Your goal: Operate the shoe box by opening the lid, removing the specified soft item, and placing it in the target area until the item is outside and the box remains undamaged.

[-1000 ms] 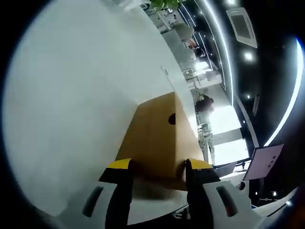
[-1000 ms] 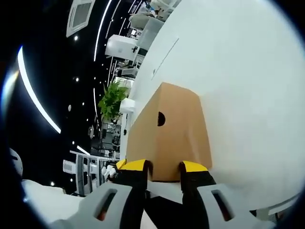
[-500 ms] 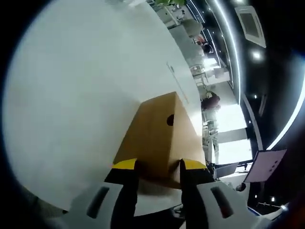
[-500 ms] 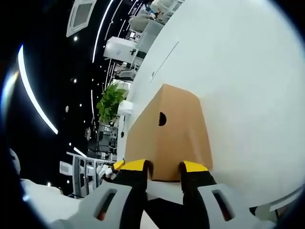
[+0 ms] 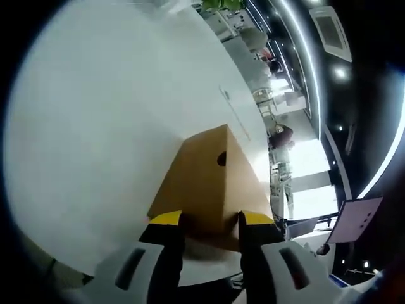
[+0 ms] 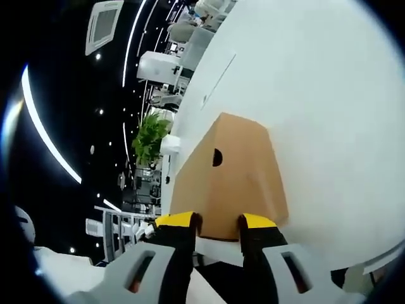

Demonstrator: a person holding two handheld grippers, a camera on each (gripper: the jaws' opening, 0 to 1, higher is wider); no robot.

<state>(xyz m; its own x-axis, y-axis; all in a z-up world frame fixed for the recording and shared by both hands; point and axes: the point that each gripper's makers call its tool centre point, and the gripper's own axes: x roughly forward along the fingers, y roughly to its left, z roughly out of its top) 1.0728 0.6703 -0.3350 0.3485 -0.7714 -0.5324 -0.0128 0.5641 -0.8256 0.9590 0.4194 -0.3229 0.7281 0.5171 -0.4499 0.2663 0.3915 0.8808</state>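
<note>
Box: brown cardboard shoe box with a round hole in its side, lid on, resting on the white table.
Left gripper: clenched on the box's near edge.
Right gripper: clenched on the box edge.
Background: potted plant.

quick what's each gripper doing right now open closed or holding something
Left gripper: shut on the box, jaws pinching its near edge.
Right gripper: shut on the box, jaws pinching its near edge.
</note>
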